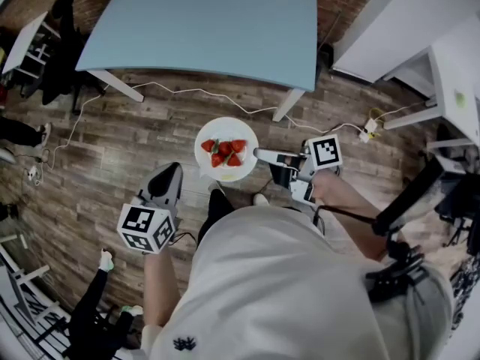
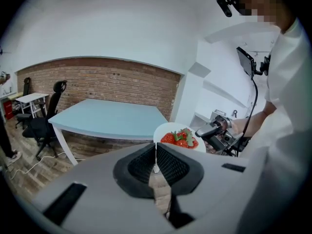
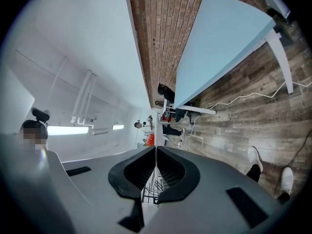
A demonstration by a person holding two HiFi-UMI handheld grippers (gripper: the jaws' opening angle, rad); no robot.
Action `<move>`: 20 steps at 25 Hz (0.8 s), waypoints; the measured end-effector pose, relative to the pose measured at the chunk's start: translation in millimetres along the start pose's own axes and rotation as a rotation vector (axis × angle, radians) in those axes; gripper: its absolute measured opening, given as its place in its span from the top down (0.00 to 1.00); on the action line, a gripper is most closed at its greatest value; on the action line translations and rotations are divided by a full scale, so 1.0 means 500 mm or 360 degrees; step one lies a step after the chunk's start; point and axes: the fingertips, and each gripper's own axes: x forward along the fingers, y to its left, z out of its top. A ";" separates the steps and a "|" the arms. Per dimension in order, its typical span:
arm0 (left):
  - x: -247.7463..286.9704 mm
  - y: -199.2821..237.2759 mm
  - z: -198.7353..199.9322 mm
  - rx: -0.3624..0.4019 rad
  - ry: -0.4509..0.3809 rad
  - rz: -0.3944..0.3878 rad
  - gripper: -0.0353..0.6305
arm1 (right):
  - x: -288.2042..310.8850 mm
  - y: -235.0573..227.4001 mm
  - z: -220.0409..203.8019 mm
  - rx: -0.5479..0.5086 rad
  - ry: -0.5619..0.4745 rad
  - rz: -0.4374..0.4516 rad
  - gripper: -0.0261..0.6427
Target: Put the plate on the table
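Plate [image 1: 225, 172] hangs over plank floor [image 1: 135, 133], near blue table [image 1: 202, 21], clamped by right gripper [image 1: 257, 154]; left gripper [image 1: 172, 172] jaws together.

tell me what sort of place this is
Probably an office or lab workroom: a brick wall behind a light blue table, an office chair beside white desks, and cables trailing over the wood-plank floor.

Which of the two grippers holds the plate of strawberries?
The right gripper, shut on the rim of the plate; the left gripper hangs apart from it, jaws together on nothing.
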 end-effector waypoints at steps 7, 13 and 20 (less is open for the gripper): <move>0.048 0.176 0.093 0.0131 0.0029 -0.0162 0.93 | 0.152 0.014 0.111 -0.0057 -0.0154 -0.0039 0.94; 0.059 0.330 0.134 0.0179 0.0063 -0.0266 0.93 | 0.286 0.026 0.192 -0.0055 -0.0278 -0.0070 0.94; 0.059 0.341 0.130 0.0187 0.0042 -0.0299 0.93 | 0.316 0.035 0.217 -0.0114 -0.0314 -0.0060 0.94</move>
